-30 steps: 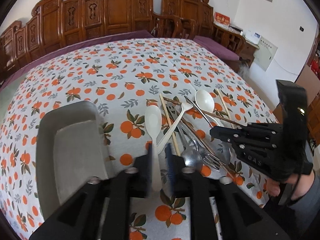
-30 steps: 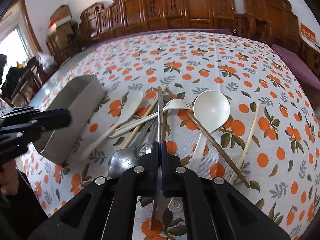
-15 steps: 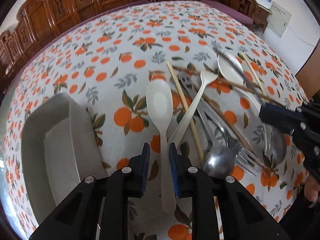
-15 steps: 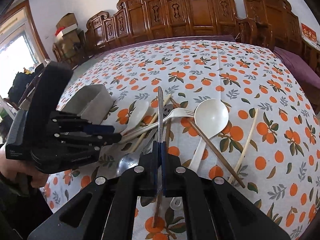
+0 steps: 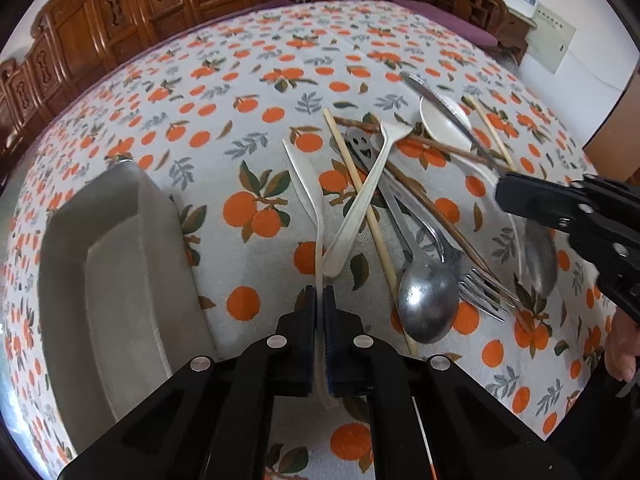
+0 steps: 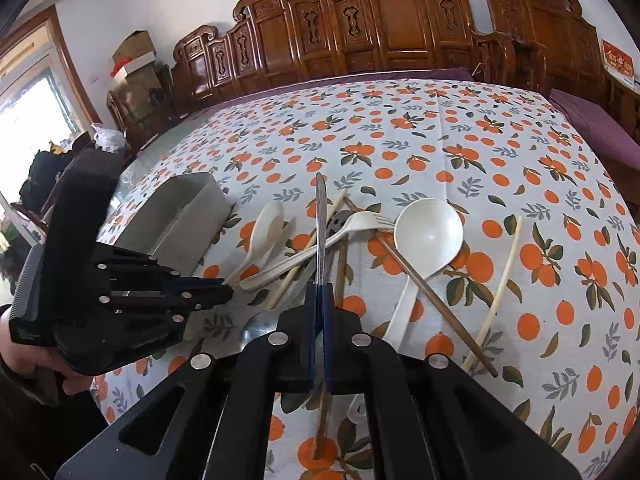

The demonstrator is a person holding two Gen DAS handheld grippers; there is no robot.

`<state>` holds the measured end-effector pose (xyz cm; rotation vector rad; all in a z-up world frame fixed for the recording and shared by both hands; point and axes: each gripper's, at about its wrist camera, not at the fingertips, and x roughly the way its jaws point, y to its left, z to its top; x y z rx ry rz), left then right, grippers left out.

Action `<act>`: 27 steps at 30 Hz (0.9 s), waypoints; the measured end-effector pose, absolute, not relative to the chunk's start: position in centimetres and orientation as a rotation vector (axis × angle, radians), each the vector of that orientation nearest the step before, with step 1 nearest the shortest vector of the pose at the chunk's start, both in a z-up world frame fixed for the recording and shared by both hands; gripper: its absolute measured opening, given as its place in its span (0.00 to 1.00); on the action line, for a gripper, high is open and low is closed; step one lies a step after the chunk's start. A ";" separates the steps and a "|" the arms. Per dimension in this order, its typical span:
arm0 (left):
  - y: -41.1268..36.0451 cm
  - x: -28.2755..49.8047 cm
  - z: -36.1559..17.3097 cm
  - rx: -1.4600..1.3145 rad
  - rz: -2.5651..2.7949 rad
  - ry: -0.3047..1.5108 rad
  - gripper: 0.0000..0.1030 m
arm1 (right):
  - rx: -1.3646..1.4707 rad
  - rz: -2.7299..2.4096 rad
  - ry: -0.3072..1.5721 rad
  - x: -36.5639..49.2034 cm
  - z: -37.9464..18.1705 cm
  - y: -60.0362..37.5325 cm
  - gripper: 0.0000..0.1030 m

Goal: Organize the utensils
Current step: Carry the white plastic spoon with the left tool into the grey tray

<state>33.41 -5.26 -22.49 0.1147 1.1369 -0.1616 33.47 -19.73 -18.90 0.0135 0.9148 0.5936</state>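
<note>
My left gripper [image 5: 319, 300] is shut on the handle of a white plastic spoon [image 5: 306, 184], turned on edge above the cloth; it also shows in the right wrist view [image 6: 264, 228]. My right gripper [image 6: 319, 294] is shut on a metal spoon, its handle [image 6: 320, 216] pointing forward; its bowl [image 5: 538, 256] shows in the left wrist view beside the right gripper's black fingers [image 5: 536, 204]. A pile of utensils lies on the table: a white fork [image 5: 368, 196], a large white ladle [image 6: 428, 236], a metal spoon [image 5: 428, 304], a metal fork [image 5: 480, 292], chopsticks [image 5: 368, 216].
A grey rectangular tray [image 5: 64, 280] stands left of the pile, also in the right wrist view [image 6: 180, 216]. The round table has an orange-print cloth [image 5: 240, 80]. Carved wooden chairs [image 6: 400, 20] ring the far side. A loose light chopstick [image 6: 500, 292] lies to the right.
My left gripper has closed on the white spoon's handle and lifted it, turning it on edge. My right gripper has risen a little with the metal spoon.
</note>
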 end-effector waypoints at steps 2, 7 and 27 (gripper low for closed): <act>-4.9 32.7 -21.8 0.105 -0.163 1.112 0.03 | 0.018 0.600 0.911 33.5 -18.7 -19.4 0.04; -3.6 30.7 -19.3 0.069 -0.176 1.045 0.03 | 0.024 0.621 0.895 33.3 -18.0 -18.0 0.04; 6.7 28.9 -19.5 -0.085 -0.037 1.014 0.03 | -0.022 0.711 0.885 31.6 -17.4 -12.0 0.04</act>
